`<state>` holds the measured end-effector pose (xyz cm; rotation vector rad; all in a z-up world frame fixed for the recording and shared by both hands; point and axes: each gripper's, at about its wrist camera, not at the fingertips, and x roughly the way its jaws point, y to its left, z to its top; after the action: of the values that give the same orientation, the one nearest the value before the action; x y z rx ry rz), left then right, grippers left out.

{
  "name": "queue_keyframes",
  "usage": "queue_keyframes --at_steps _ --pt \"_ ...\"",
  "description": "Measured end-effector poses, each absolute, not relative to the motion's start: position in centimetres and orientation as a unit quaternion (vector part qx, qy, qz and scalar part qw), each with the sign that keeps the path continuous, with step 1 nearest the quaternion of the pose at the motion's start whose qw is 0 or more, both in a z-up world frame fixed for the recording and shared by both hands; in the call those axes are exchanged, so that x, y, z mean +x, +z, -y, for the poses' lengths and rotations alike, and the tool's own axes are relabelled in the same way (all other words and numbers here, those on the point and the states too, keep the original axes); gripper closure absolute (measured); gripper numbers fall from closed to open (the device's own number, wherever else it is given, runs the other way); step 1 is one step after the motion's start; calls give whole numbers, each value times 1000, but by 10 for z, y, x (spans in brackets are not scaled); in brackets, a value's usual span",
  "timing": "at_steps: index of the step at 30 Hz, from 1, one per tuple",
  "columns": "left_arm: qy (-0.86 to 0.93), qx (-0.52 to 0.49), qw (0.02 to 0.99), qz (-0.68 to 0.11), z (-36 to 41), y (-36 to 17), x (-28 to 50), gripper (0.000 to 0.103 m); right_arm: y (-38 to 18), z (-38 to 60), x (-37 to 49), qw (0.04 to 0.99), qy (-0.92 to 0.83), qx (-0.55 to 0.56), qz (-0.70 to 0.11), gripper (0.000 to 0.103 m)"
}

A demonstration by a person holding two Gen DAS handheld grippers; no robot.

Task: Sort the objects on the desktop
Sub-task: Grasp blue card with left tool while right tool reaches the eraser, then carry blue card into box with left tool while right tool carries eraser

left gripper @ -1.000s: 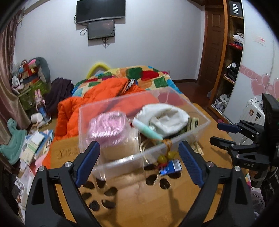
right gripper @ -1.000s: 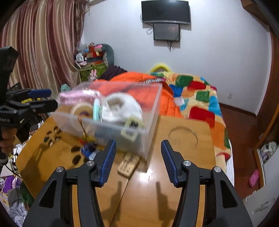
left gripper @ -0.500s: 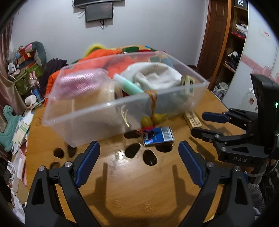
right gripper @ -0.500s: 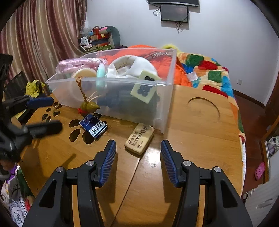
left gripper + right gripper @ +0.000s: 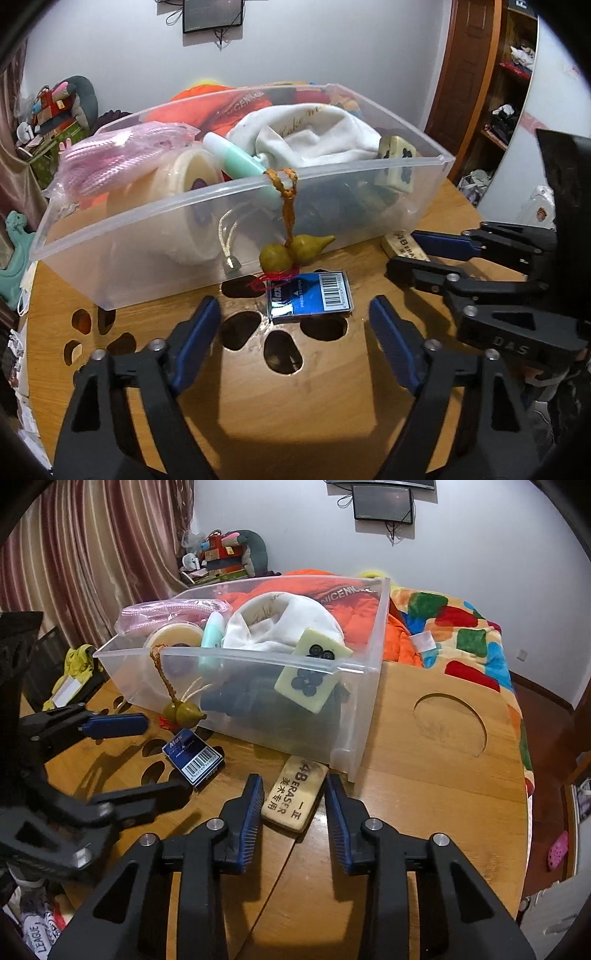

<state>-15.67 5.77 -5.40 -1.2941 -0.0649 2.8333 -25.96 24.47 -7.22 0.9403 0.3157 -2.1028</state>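
**Two grippers low over the table, clear bin just beyond**

Right gripper (image 5: 293,805): jaws closing, narrow gap, the tan eraser (image 5: 294,797) lying flat on the wooden table (image 5: 424,797) between the blue pads. Whether the pads touch its sides I cannot tell. Eraser face printed "4B ERASER", worn and smudged; its far end reaches the bin's near corner.

Left gripper (image 5: 293,328): jaws wide but closing, nothing held. Just ahead of its tips lies a small blue staple box (image 5: 309,297) with a barcode label, flat on the table among paw-shaped cut-outs.

Beyond both: clear plastic bin (image 5: 147,258), open top, well filled. A yellow gourd charm (image 5: 293,251) hangs outside its near wall by an orange cord looped over the rim, red tassel touching the staple box.

Inside, left to right from the left gripper: pink rope in a bag (image 5: 122,158), a tape roll (image 5: 192,177), a mint-green tube (image 5: 236,162), white cloth (image 5: 306,136), a mahjong tile (image 5: 312,670) tilted against the wall.
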Motion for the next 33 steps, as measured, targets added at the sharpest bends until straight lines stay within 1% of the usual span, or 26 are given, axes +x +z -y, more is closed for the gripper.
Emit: queue_keyframes --at_steps 2,6,12,17,24,33 --pt "907 -420 7 15 -61 -56 -160 28 -72 -247 -258 400 -830 368 -129 78" --pt "909 -418 -1 3 -67 -57 -162 30 -71 -253 -255 397 -834 359 -135 80" --pt "913 -408 -7 -7 -72 -55 -162 56 -68 -264 -255 400 -837 357 -114 80" --pt "912 -409 -3 -2 -67 -54 -159 56 -62 -270 -252 405 -837 354 -99 80" --pt "911 -412 1 31 -55 -50 -147 56 -55 -272 -246 407 -839 349 -95 80" --pt "924 -380 8 43 -49 -28 -119 56 -39 -275 -233 411 -843 335 -91 80"
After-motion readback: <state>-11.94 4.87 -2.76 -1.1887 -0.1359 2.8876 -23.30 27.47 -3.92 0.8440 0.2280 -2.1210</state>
